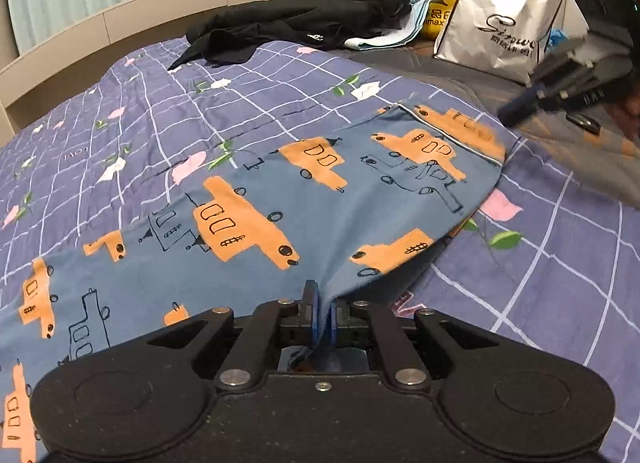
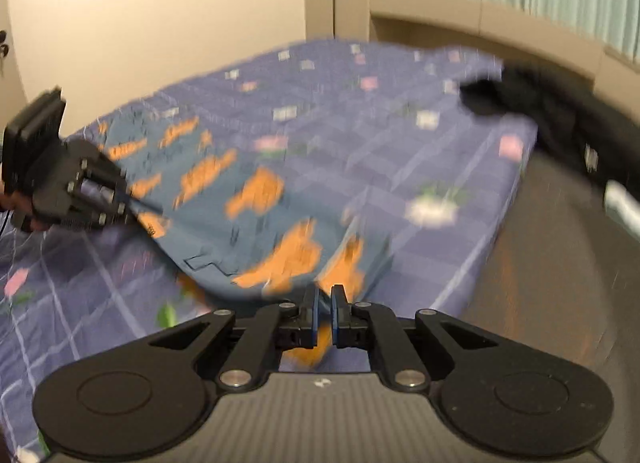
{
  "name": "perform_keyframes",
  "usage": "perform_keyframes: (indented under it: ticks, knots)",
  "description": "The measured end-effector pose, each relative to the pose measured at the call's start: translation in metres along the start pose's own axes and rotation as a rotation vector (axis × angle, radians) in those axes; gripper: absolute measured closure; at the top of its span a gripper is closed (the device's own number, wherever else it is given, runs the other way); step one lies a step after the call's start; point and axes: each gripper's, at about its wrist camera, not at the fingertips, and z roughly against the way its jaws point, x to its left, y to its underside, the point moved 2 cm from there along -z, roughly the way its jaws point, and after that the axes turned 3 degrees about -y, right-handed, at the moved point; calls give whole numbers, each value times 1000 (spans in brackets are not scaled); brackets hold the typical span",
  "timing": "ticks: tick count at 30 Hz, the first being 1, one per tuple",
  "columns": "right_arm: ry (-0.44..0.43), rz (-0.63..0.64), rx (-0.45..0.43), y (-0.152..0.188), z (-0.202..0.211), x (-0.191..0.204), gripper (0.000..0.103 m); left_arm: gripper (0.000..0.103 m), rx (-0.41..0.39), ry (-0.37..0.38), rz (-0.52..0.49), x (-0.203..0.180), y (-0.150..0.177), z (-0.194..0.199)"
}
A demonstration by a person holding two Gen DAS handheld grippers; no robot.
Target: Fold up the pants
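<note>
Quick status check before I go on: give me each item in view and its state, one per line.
left gripper: shut on the pants edge.
right gripper: shut, with pants fabric between its pads.
pants: partly spread on the bed, near edge lifted.
bedspread: lying flat under the pants.
black clothes: heaped, unfolded.
white bag: upright against the headboard.

The soft cotton pants point(image 1: 256, 199) pinched in the left gripper point(image 1: 323, 317) were slate blue, printed with orange blocky vehicles and thin black line drawings, with a white piped edge. Under them lay a purple quilted bedspread point(image 1: 140, 111) crossed by a white grid, dotted with pink and white flowers on green leaves. Far beyond the tongs sat a heap of black clothes point(image 1: 304, 19), a white paper bag point(image 1: 500, 11) with black lettering, and a yellow packet point(image 1: 442, 9).
</note>
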Motion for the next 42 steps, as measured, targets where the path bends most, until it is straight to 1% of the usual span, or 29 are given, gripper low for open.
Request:
perform_keyframes:
  ticks: [2,4,5,6,7,8,10,14,16,18,19,20,21,22,23,25,26,27,29,30,32,33,34,35,36,37,39,41,42]
  knots:
    - [-26,-62,-11,14,0,-3,95,97,7,-8,-35,-4,0,2]
    - [-68,-161,-71,17,8,-13,89,97,14,-12,-72,-7,2,4]
    - [-63,-200,-106,14,12,-19,80,96,21,-14,-88,-8,3,4]
    - [-48,-227,-134,10,14,-23,75,95,26,-17,-100,-9,4,3]
    - [-29,-253,-163,4,14,-27,65,94,30,-18,-104,-10,5,2]
    - [-15,-276,-177,-1,11,-29,59,93,33,-19,-105,-11,5,2]
    - [-4,-309,-169,-12,-1,-34,59,89,34,-21,-117,-17,5,3]
    - [55,-350,-68,-17,-40,-44,59,87,38,13,-131,-21,7,9]
    - [37,-420,-42,-14,-52,-52,59,86,26,40,-103,-18,8,17]
    - [-12,-479,-46,-8,-60,-57,59,79,-27,68,-42,-9,5,30]
    - [-58,-517,-50,-5,-63,-59,59,74,-55,71,0,-1,4,36]
    - [-92,-541,-47,-3,-67,-59,60,60,-70,51,43,8,2,38]
    - [-89,-536,-42,-1,-70,-56,61,53,-71,22,72,15,1,36]
    - [-74,-516,-39,0,-72,-54,66,53,-57,-1,90,21,2,31]
    - [-67,-506,-41,0,-72,-52,78,55,-24,-7,102,25,5,23]
    - [-69,-518,-53,0,-69,-53,88,67,36,29,118,25,11,8]
    - [-65,-518,-70,0,-65,-52,91,68,40,46,109,20,14,6]
    - [-38,-511,-87,0,-59,-51,92,68,32,47,91,16,16,6]
    - [-35,-523,-108,2,-49,-52,91,68,19,30,62,8,18,6]
    - [-32,-510,-100,2,-49,-50,90,68,13,29,68,8,18,7]
    - [-11,-509,-60,3,-53,-45,73,67,-16,32,107,17,16,17]
    - [11,-524,-79,1,-49,-44,69,64,-39,23,122,23,14,25]
    - [44,-534,-111,-2,-41,-44,61,60,-63,1,131,31,14,33]
    - [80,-535,-138,-6,-33,-43,53,50,-83,-38,138,42,16,42]
    - [118,-519,-159,-12,-24,-40,51,42,-95,-82,147,55,21,48]
    - [142,-495,-169,-19,-20,-36,50,39,-86,-134,158,71,30,54]
    - [131,-449,-169,-38,-20,-23,49,44,5,-260,185,105,54,52]
    - [75,-382,-140,-61,-31,-2,47,46,110,-332,256,137,84,47]
    - [41,-338,-129,-74,-40,11,46,45,88,-336,298,146,92,52]
